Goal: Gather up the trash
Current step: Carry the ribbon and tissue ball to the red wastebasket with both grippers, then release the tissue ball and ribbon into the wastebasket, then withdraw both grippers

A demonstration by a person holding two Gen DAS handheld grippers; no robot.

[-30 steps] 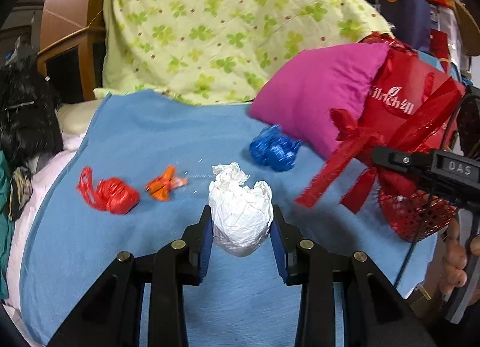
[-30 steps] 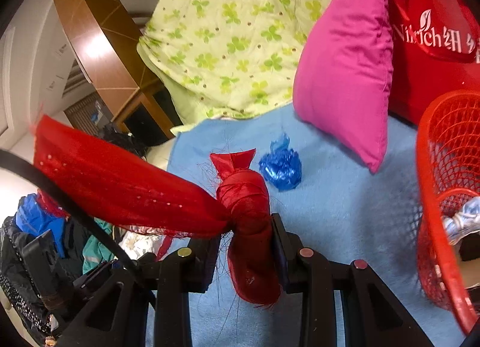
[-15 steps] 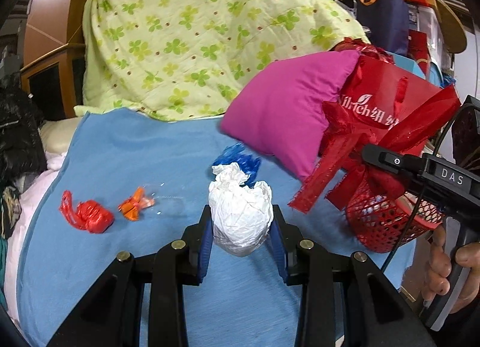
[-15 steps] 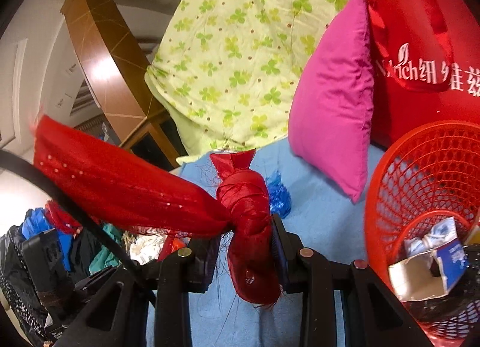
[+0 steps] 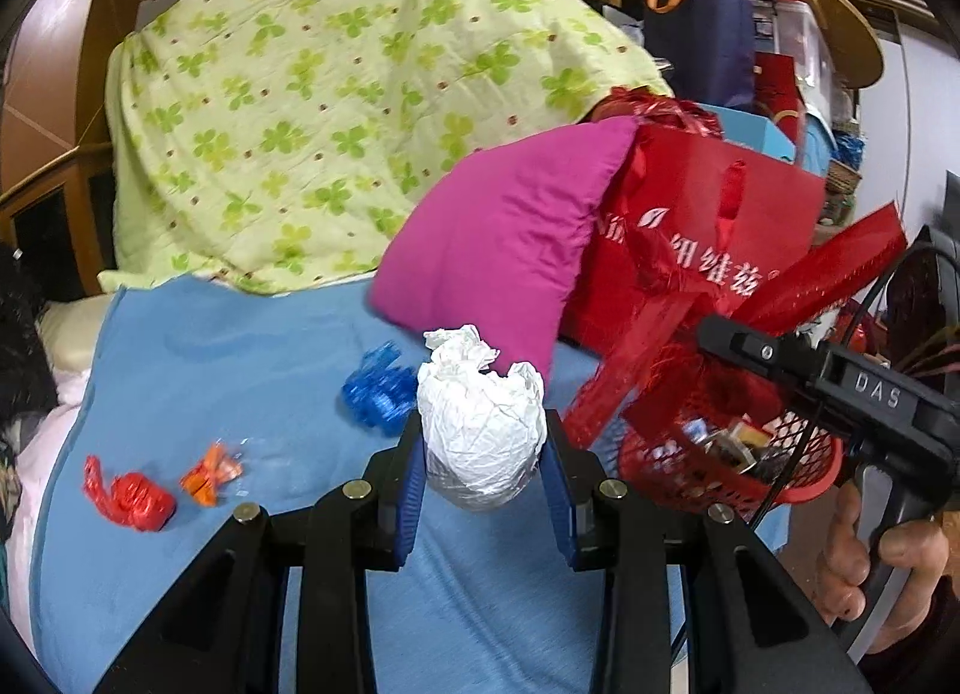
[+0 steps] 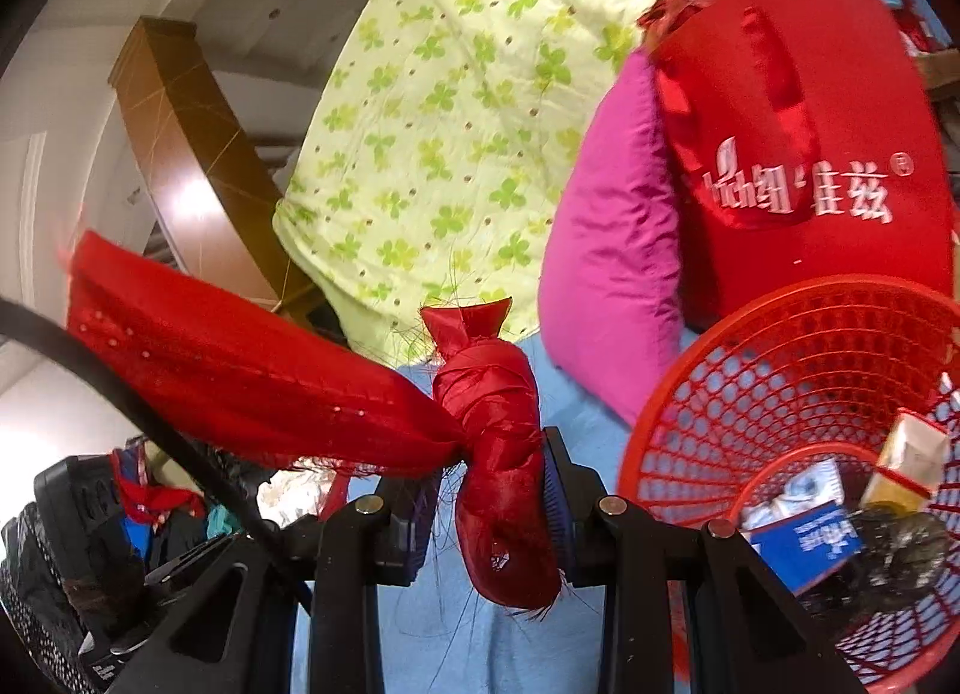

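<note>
Two grips: left gripper (image 5: 483,493) pinches a crumpled white paper ball (image 5: 480,430) between its pads; right gripper (image 6: 489,505) clamps a knotted red ribbon (image 6: 498,454) beside the basket (image 6: 750,394).

Your left gripper (image 5: 483,475) clamps the white wad (image 5: 480,430) — red basket (image 5: 729,469) to its right, blue wrapper (image 5: 378,391) just behind.

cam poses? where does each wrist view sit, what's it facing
Left wrist: on the left gripper, facing across the blue blanket; white paper wad clamped; right gripper and hand visible.
Right wrist: on the right gripper, facing the headboard; red ribbon knot clamped.
Shared: red basket, magenta pillow.
</note>
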